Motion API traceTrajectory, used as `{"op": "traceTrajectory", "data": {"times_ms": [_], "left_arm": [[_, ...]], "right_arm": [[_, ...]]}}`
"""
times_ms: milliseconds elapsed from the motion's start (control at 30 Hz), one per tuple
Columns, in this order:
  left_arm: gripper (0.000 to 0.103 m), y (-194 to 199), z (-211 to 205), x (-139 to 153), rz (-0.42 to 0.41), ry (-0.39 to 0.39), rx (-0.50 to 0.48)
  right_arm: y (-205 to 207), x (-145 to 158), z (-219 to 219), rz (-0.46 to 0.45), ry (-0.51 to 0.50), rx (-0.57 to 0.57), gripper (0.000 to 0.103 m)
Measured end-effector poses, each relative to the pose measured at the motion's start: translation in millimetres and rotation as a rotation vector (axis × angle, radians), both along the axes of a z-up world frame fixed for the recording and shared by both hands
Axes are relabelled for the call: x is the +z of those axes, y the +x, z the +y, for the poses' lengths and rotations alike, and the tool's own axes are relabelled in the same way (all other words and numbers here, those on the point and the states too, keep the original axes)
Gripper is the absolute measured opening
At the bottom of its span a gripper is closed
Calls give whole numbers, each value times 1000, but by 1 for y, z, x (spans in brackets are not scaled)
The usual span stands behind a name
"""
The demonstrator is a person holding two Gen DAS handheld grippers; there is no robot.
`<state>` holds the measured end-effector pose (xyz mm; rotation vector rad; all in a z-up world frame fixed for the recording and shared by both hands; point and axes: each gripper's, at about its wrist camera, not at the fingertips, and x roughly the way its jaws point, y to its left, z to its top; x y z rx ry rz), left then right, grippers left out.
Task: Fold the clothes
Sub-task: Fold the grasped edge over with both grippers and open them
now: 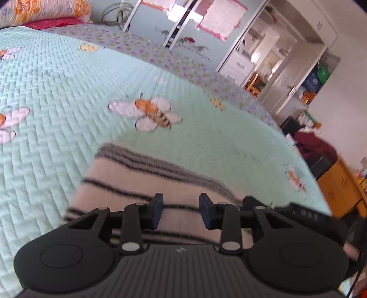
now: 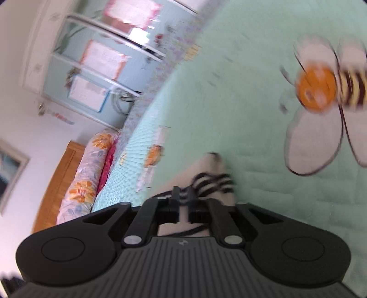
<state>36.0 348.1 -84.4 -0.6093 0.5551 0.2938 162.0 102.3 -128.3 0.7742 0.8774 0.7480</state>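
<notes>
A pale pink garment with black stripes (image 1: 137,178) lies flat on the mint-green quilted bedspread (image 1: 68,91). My left gripper (image 1: 181,206) hovers just above its near part, jaws apart, nothing between the blue pads. In the right wrist view the same striped garment (image 2: 211,181) bunches up just ahead of my right gripper (image 2: 182,194). That gripper's jaws stand a narrow gap apart. Striped cloth shows through the gap, and the pads do not seem to press on it. The view is blurred.
The bedspread (image 2: 240,114) carries large bee patches (image 1: 151,112). A floral pillow (image 1: 43,9) lies at the head of the bed by a wooden headboard (image 2: 57,181). Past the bed's far edge stand a wooden cabinet (image 1: 339,183), a dark red cloth heap (image 1: 314,144) and an open doorway.
</notes>
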Motion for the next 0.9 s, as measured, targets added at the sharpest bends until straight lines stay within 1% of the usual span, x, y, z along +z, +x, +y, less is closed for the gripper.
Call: {"op": "traceTrajectory", "data": {"times_ms": [133, 200, 233, 267, 300, 333, 400, 500, 567, 600, 633, 667, 700, 733, 767, 800, 833, 867, 900], "left_arm": [[38, 9, 30, 9, 22, 12, 78], [37, 12, 48, -6, 74, -31, 125], [35, 12, 53, -17, 102, -52, 129], [35, 11, 56, -29, 129, -71, 123], [36, 9, 55, -37, 135, -51, 112], [37, 6, 51, -43, 131, -12, 99], [37, 4, 46, -46, 121, 17, 95], [38, 8, 46, -45, 141, 35, 93], [39, 11, 43, -37, 169, 79, 92], [39, 8, 39, -29, 177, 108, 100], [37, 3, 35, -21, 183, 139, 113], [37, -3, 29, -11, 187, 176, 120], [39, -11, 22, -1, 193, 210, 111], [45, -19, 15, 9, 201, 242, 96], [56, -28, 9, 15, 215, 251, 89], [60, -37, 4, 19, 233, 250, 88], [68, -46, -1, 24, 251, 248, 87], [73, -56, -6, 28, 268, 246, 86], [74, -65, -12, 33, 286, 245, 85]], "right_arm": [[-10, 11, 21, 35, 77, 105, 18], [-13, 8, 35, 54, 88, 160, 19], [-15, 2, 42, 60, 63, 185, 19], [-18, -5, 48, 65, 33, 210, 20], [-20, -12, 55, 71, 3, 235, 8], [-21, -19, 54, 60, 6, 240, 0], [-21, -34, 50, 32, 24, 243, 0], [-20, -32, 52, 33, 14, 245, 0], [-20, -27, 55, 34, -6, 246, 0], [-20, -23, 53, 50, -9, 241, 0], [-20, -18, 51, 69, -10, 236, 0], [-24, -10, 48, 63, -21, 232, 0], [-28, -2, 44, 53, -34, 228, 11], [-35, 7, 39, 38, -48, 226, 20], [-41, 15, 34, 26, -67, 222, 43], [-50, 24, 30, 6, -93, 215, 59], [-58, 34, 25, -15, -120, 207, 62], [-66, 43, 21, -34, -148, 201, 63], [-74, 50, 17, -48, -178, 200, 67]]}}
